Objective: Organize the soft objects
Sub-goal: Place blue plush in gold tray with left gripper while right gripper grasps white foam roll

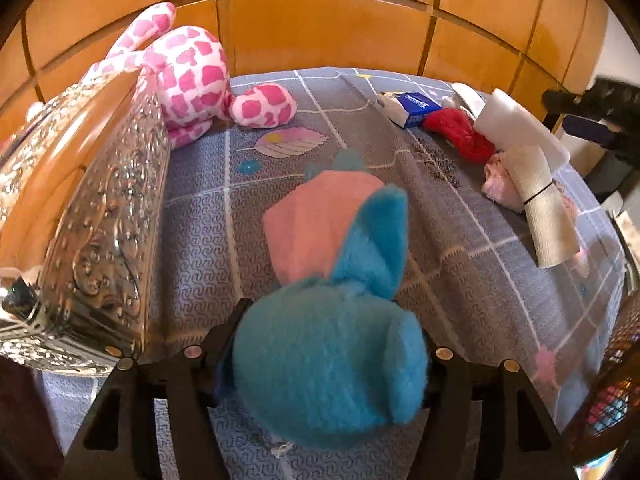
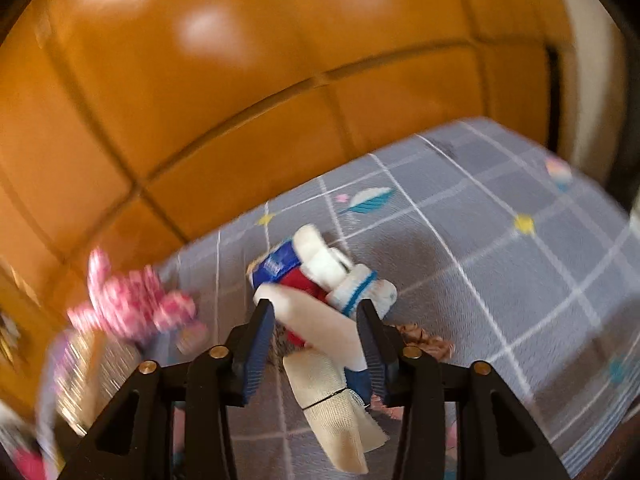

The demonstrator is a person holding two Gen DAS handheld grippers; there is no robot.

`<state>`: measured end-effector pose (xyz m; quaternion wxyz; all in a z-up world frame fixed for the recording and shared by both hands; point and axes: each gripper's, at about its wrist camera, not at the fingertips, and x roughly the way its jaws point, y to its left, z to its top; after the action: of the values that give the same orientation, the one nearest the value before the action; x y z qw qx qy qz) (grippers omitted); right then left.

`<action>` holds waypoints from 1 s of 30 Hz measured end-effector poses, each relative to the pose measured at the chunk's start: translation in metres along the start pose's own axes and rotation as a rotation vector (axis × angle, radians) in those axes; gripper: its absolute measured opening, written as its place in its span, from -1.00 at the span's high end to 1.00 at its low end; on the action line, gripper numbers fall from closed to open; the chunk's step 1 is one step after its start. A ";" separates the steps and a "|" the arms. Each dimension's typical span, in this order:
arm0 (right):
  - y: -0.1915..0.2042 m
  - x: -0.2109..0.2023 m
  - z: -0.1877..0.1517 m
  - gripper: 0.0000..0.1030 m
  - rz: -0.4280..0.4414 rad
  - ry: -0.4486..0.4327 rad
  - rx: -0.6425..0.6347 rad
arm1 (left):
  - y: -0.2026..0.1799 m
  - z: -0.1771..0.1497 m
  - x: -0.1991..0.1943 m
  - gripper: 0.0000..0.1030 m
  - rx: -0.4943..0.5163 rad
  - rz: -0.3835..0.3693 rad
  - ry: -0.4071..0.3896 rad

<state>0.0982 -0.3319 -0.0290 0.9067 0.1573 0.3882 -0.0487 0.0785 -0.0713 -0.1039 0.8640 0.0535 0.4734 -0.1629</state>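
My left gripper (image 1: 328,340) is shut on a blue plush toy (image 1: 320,372) with a pink ear, which fills the gap between the fingers above the grey bed sheet (image 1: 320,152). My right gripper (image 2: 314,316) hangs open over a pile of soft things, its image blurred. A white foam block (image 2: 316,324) and a cream cloth roll (image 2: 332,400) with a black band lie under its fingers. In the left wrist view the right gripper (image 1: 560,100) shows at the far right, apart from the foam block (image 1: 516,120) and the roll (image 1: 544,208).
An embossed silver box (image 1: 108,216) stands at the left, with a pink-spotted plush (image 1: 192,72) behind it. The pile also holds a blue packet (image 1: 416,106), a red cloth (image 1: 460,132) and a blue-striped white sock (image 2: 356,288). Wooden panels (image 1: 320,20) rise behind the bed.
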 end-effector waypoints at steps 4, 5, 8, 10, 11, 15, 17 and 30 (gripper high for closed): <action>0.033 0.017 0.002 0.07 -0.086 0.066 -0.258 | -0.002 0.000 0.002 -0.26 0.006 0.004 -0.003; 0.038 0.023 0.003 0.04 -0.099 0.090 -0.300 | -0.002 0.000 0.002 -0.26 0.001 0.003 -0.003; 0.048 0.047 0.001 0.03 -0.175 0.144 -0.410 | -0.003 -0.001 0.002 -0.27 0.012 0.007 -0.011; 0.047 0.060 -0.004 0.49 -0.211 0.174 -0.435 | -0.004 -0.001 0.004 -0.26 0.023 0.010 -0.015; 0.046 0.062 -0.006 0.50 -0.211 0.169 -0.428 | -0.004 0.000 0.003 -0.21 0.021 0.012 -0.015; 0.046 0.053 -0.010 0.59 -0.245 0.065 -0.420 | -0.009 0.006 -0.009 -0.10 0.026 0.002 -0.031; 0.043 0.048 -0.006 0.59 -0.239 0.040 -0.392 | -0.012 0.012 -0.023 -0.10 0.030 -0.016 -0.072; 0.042 0.039 0.000 0.59 -0.192 0.012 -0.345 | 0.101 0.099 -0.122 -0.12 -0.272 0.098 -0.317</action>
<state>0.1340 -0.2914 -0.0464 0.9092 -0.0377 0.4092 -0.0668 0.1303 0.0275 0.0460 0.9339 -0.0670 0.3458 -0.0618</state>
